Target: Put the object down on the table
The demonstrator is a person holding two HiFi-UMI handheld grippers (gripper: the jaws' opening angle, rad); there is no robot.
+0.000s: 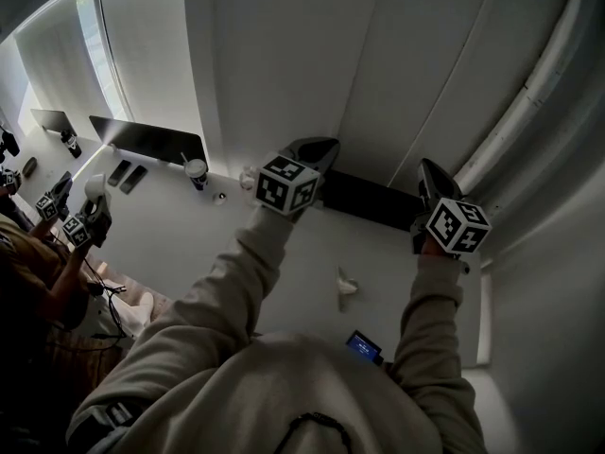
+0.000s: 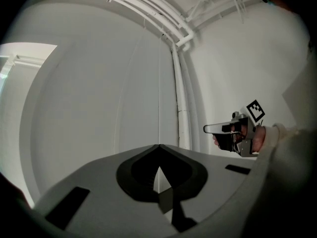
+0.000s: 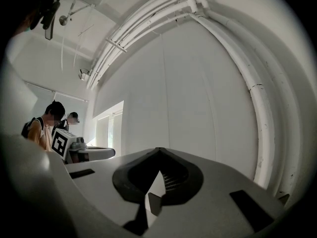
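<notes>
At the far left another person's hands (image 1: 77,223) held marker-cubed grippers over the near edge of the white table (image 1: 189,239). Farther along that table stood a dark monitor (image 1: 146,140), two dark phones (image 1: 126,175) and a lidded paper cup (image 1: 197,170).

The left gripper (image 2: 158,150) was raised toward the white wall (image 1: 284,55), well above the table. Its own view showed the two jaws clenched, tips meeting, with nothing caught between them and only wall beyond.

Between the person's two grey sleeves (image 1: 227,301), a small crumpled white object (image 1: 347,285) lay on the table, apart from both grippers. Whether it is the task's object cannot be told. Far of it, against the wall, lay a long black bar (image 1: 373,200); near the person's chest, a phone with a lit blue screen (image 1: 364,345).

The right gripper (image 3: 158,152) was held level beside the left one, also facing the wall. Its jaws were pressed fully together and grasped nothing.

White pipes (image 1: 529,93) ran along the wall at the far right.
</notes>
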